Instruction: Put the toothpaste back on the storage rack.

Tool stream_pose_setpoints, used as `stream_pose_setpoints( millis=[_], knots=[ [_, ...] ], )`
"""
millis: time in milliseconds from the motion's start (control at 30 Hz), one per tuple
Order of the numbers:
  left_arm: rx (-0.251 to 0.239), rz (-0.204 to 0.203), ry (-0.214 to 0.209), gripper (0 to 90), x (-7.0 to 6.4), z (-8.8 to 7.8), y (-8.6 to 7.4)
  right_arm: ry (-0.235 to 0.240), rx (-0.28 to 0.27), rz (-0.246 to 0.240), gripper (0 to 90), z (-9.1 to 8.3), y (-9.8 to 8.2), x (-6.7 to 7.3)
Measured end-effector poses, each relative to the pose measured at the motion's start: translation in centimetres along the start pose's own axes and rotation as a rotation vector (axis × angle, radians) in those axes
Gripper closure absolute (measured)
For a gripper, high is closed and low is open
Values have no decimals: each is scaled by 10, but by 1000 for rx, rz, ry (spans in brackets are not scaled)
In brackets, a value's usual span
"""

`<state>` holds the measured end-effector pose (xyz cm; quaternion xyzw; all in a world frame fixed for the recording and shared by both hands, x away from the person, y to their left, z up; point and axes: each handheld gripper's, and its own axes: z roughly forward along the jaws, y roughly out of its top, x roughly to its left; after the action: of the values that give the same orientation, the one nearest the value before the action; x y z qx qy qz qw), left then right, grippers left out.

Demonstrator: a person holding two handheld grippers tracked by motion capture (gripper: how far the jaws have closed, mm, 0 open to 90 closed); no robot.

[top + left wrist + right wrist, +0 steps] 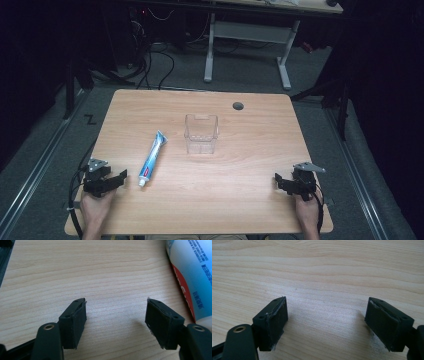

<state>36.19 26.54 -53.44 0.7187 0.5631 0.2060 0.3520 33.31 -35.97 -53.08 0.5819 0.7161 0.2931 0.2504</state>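
A blue and white toothpaste tube (152,158) lies flat on the wooden table (250,200), its white cap toward the near edge. A clear plastic box (201,133) stands upright just right of it, near the table's middle. My left gripper (112,181) rests near the front left corner, open, a short way left of the tube's cap. In the left gripper view the gripper (116,315) has bare wood between its jaws and the tube (190,275) runs along the right edge. My right gripper (282,182) rests near the front right corner, open, and in its own view the gripper (325,317) holds nothing.
A round cable hole (238,106) sits near the table's far edge. Beyond the table stands a white desk frame (247,45) with cables on the grey floor. A metal rail (40,165) runs along the left side.
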Motion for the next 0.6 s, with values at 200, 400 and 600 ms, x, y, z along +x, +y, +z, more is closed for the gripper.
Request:
stream_pose_setpoints(
  millis=[200,400,600],
  knots=[
    [-6,1,-13,356,-3,-6,3,0,1,0,183,0,0,0],
    [-21,31,-28,362,-10,-14,13,0,3,2,183,0,0,0],
    [-31,83,-52,372,-25,-20,27,-1,4,2,183,0,0,0]
  ],
)
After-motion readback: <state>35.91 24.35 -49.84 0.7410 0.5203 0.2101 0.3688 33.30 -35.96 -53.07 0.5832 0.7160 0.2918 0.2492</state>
